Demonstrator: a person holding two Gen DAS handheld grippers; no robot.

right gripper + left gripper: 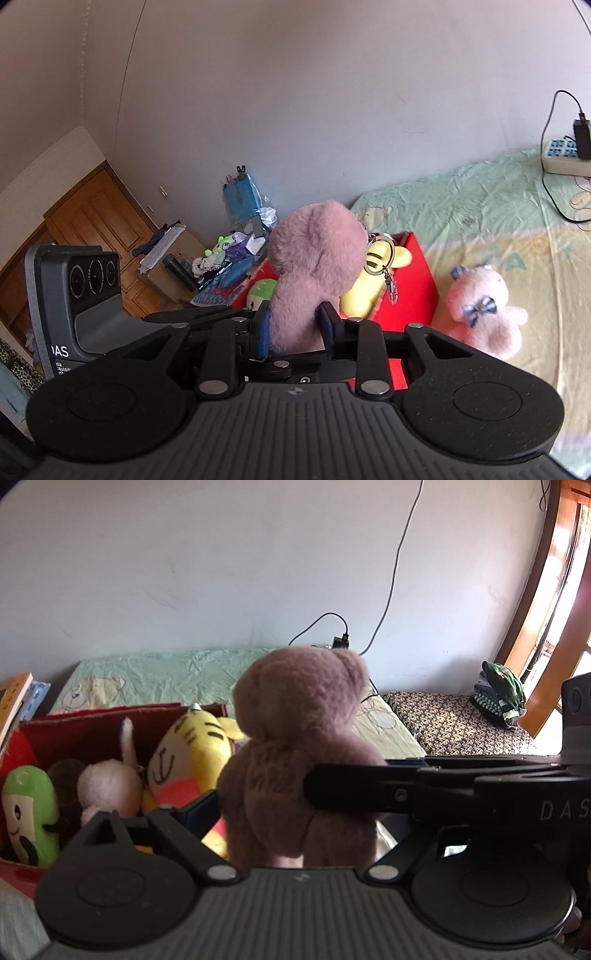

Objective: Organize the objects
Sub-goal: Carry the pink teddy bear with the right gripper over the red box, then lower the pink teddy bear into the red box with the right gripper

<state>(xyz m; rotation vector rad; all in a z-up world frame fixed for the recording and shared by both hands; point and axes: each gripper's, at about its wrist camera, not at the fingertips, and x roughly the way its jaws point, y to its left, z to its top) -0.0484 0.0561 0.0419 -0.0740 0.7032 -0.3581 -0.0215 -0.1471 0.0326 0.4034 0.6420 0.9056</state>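
Observation:
A mauve teddy bear [295, 738] hangs upright in the air between both grippers, back to the cameras. My left gripper [303, 797] is shut on its waist, with the blue left pad [201, 808] pressed into its side. My right gripper [295, 332] is shut on the lower body of the teddy bear [314, 266] and reaches in from the right in the left wrist view, one of its fingers [369, 790] lying across the bear. A keyring [384, 258] dangles from the bear's head. Below and behind stands a red box [92, 727] on the bed.
The red box [413, 284] holds a yellow tiger plush [192, 753], a green plush [29, 812] and a pale plush [107, 786]. A pink plush with blue bows [484, 310] lies on the green bedsheet [480, 214]. A power strip [565, 158] sits by the wall, folded clothes [498, 694] far right.

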